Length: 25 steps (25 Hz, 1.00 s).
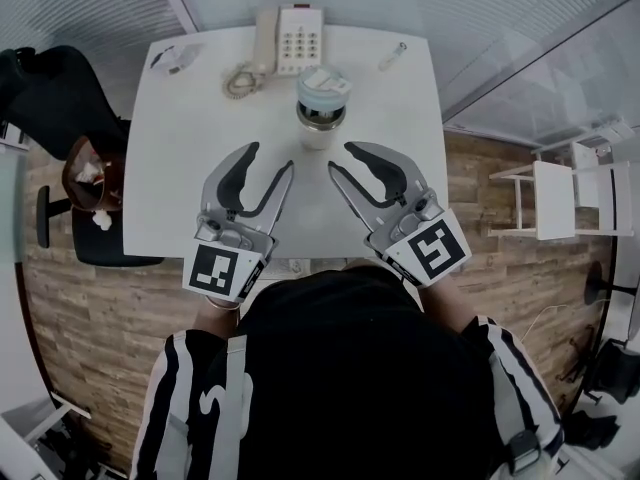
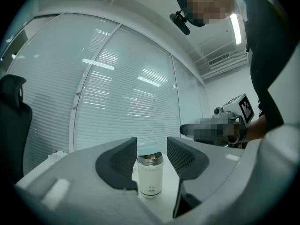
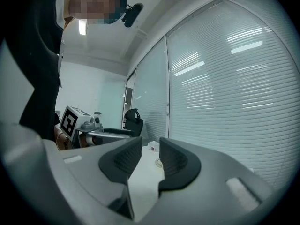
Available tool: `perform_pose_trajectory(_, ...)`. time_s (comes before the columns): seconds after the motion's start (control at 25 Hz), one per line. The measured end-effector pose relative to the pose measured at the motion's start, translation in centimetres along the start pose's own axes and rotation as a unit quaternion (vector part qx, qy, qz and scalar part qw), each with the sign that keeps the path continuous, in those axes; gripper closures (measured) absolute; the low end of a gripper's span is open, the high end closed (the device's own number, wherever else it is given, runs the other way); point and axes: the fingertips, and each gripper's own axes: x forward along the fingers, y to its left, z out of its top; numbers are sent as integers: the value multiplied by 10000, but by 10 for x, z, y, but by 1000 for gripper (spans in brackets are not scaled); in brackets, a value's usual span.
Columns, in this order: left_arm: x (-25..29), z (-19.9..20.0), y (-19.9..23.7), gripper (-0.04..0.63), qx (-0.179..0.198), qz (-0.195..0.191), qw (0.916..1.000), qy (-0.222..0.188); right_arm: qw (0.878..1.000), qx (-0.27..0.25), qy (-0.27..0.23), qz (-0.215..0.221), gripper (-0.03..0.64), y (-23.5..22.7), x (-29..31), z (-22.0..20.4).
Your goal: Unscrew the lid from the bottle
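I count two claws, one bottle, one lid and one telephone on the white table (image 1: 200, 118). The bottle (image 1: 320, 128) stands upright near the table's middle, at twelve o'clock from both claws and apart from them, with its pale lid (image 1: 322, 86) sitting on the steel neck. My left claw (image 1: 270, 158) is spread, the bottle framed in its gap but beyond the tips; nothing is pinched. My right claw (image 1: 340, 156) shows a narrow gap with only bare table in it. The telephone (image 1: 298, 38) lies at eleven o'clock from the bottle, its coiled cord beside it. There is a small dark logo low on the bottle's white body — too small for me to read. A slim thing (image 1: 392, 56) at one o'clock is possibly a pen.
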Motion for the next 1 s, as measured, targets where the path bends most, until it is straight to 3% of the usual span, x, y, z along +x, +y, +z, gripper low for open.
perform_pose_trajectory(0.56, -12, 8, 0, 493, 113, -186, 9997, -85, 9990, 95, -301, -332, 583, 13, 0, 16)
perform_pose_trajectory(1.0, -22, 13, -4, 509, 221, -226, 9994, -118, 9984, 129, -367, -417, 611, 22, -4, 19)
